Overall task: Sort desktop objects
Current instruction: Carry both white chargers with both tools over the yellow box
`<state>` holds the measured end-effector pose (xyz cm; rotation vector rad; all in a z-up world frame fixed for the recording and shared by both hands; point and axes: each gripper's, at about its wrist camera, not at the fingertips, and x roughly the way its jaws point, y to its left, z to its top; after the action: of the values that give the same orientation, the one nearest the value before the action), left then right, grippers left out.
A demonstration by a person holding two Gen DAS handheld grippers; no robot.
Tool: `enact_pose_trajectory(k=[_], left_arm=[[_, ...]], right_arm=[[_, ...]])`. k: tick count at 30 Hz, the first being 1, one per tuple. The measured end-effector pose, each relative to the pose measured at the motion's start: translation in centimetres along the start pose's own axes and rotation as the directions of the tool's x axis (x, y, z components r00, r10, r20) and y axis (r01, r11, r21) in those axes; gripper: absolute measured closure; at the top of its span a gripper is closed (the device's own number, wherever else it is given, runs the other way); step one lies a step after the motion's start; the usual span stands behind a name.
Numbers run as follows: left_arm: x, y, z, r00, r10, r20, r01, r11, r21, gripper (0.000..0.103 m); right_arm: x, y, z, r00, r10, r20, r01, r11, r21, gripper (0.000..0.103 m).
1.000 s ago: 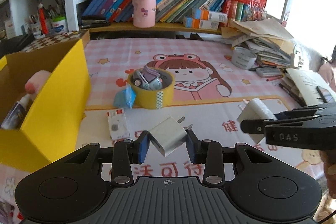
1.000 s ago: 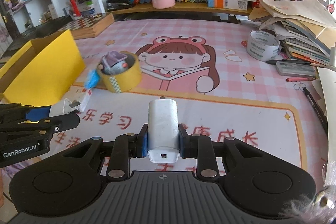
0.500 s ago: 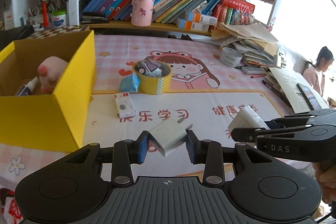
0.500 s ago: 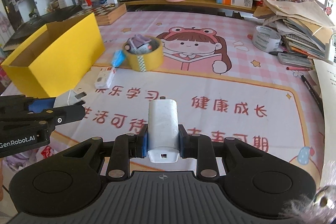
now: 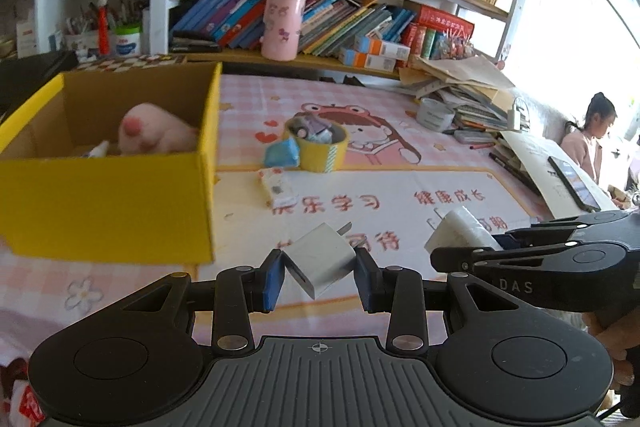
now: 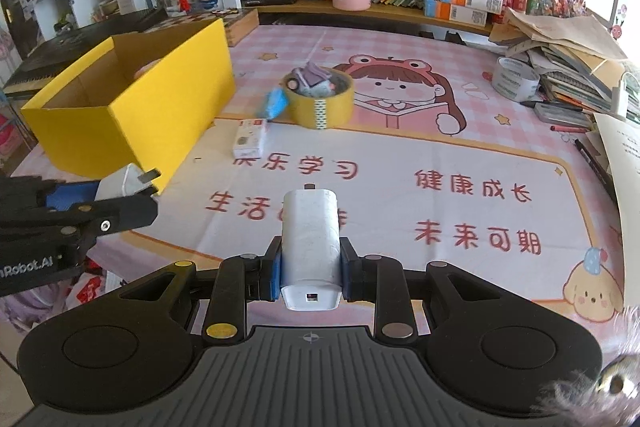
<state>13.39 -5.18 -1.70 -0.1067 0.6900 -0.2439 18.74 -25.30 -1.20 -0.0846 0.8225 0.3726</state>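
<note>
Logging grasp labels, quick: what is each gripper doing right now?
Left gripper: closed on the small white square plug adapter.
Right gripper: closed on the tall white rounded charger block.

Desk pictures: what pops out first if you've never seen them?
The bright yellow cardboard box at the left, open on top. Each gripper holds a white plug: the left gripper a small square charger, the right gripper a taller rounded charger, both above the pink cartoon mat.

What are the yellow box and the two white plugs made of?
Yellow box: likely cardboard, with a brown matte inside and folded edges. Small white charger in the left hand-held gripper and bigger white charger in the right hand-held gripper: probably smooth hard plastic; the small one shows metal prongs.
</note>
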Motion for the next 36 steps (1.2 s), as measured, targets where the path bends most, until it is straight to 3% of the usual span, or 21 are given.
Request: enact_pose_trajectory(k=[9,24,36], left_arm=[[-4.0,3.7,-2.3,1.000,0.024,0.010,-0.024,0.999,-0.049,0.067],[-9.5,8.0,-6.1,0.999,0.034,-0.013,-0.034,0.998,-0.043,0.067],[-11.6,9.8,-7.5,0.998,0.053,-0.019,-0.053,0.998,-0.033,0.067]], right_arm=[[-0.9,5.6,-1.7,1.000,0.019,-0.019,-0.020,0.998,-0.057,0.079],[-2.6,13.7,-6.0,0.998,0.057,-0.041,-0.060,0.997,-0.056,0.079],[-3.0,17.0,-7.2,0.994,0.097,-0.051,-0.100,0.994,-0.044,0.079]])
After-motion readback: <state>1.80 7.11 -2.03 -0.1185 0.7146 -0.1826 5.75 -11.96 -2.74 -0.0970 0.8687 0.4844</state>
